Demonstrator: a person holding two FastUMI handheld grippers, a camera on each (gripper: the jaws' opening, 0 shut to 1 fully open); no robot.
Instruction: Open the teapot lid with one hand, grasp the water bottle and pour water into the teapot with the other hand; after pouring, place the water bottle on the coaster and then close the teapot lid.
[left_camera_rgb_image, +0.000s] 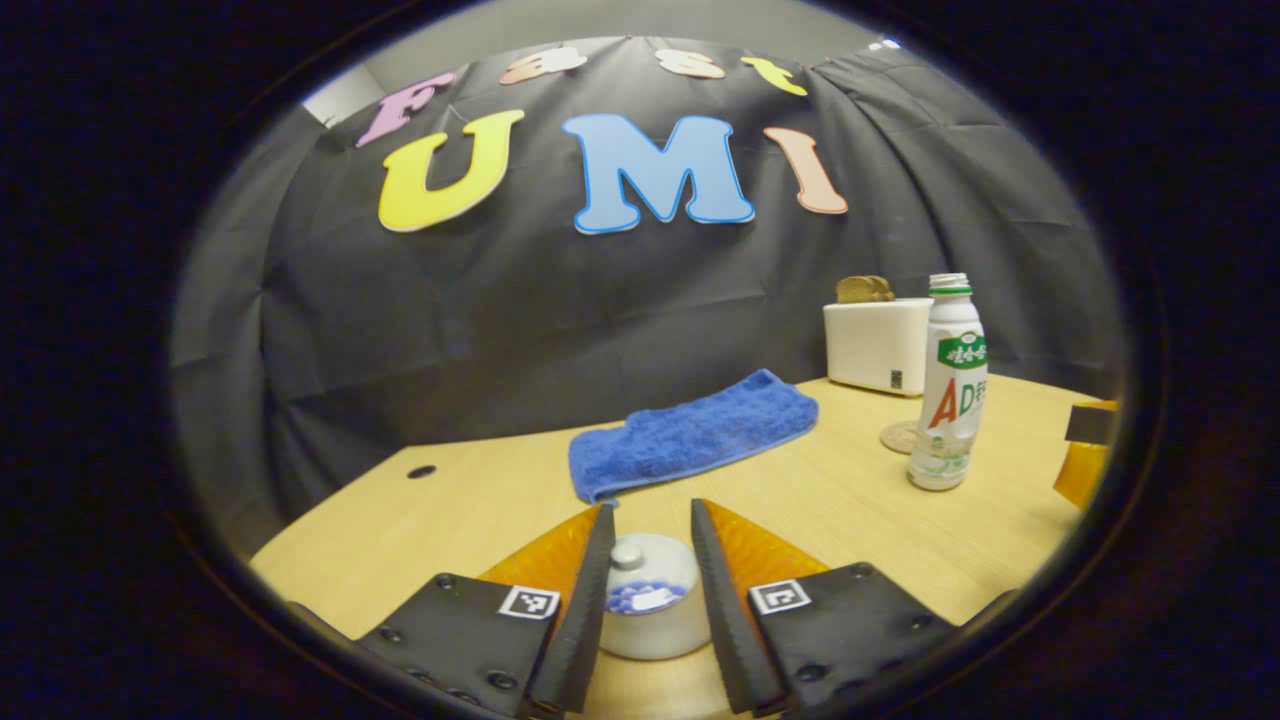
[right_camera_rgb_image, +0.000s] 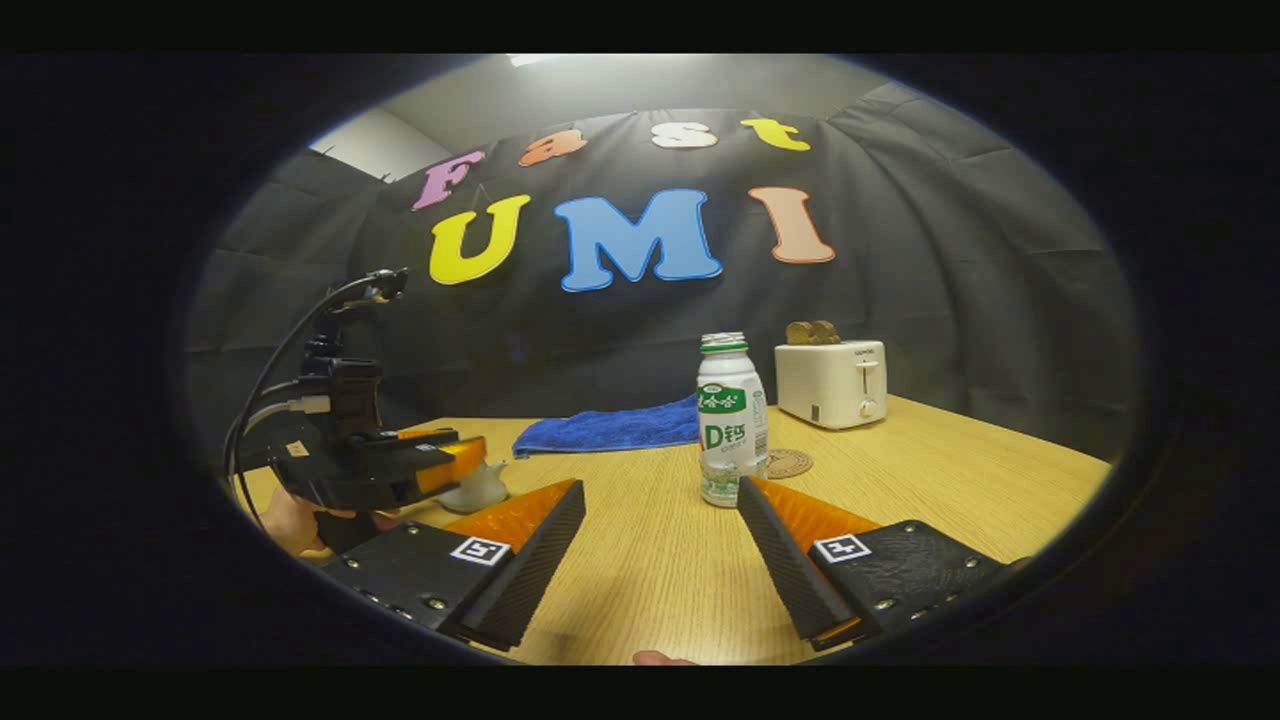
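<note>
**Lid knob between the fingers, bottle waiting uncapped**

Left gripper spread open over the small white ceramic teapot, fingers flanking the round lid knob with a gap on each side, not yet pressing. Right gripper wide open too, holding nothing, aimed across the pale wood-grain table at the white plastic water bottle with green label band, uncapped, upright, near the middle of the table.

Step in hand, judged from this: pinching the lid. Best centred on the knob first, then closed gently; glazed ceramic likely slippery, knob small and rounded, so a squeeze low on it and a straight-up lift to avoid tipping the pot. Lid kept clear of the opening while the other side pours.

For the bottle: thin plastic, probably light and easily dented; grip at mid-body rather than near the neck.

Round brown woven coaster flat on the table just beside the bottle's base, toward the glossy white boxy toaster. Folded blue terry towel, plush and soft, beyond the teapot.
</note>
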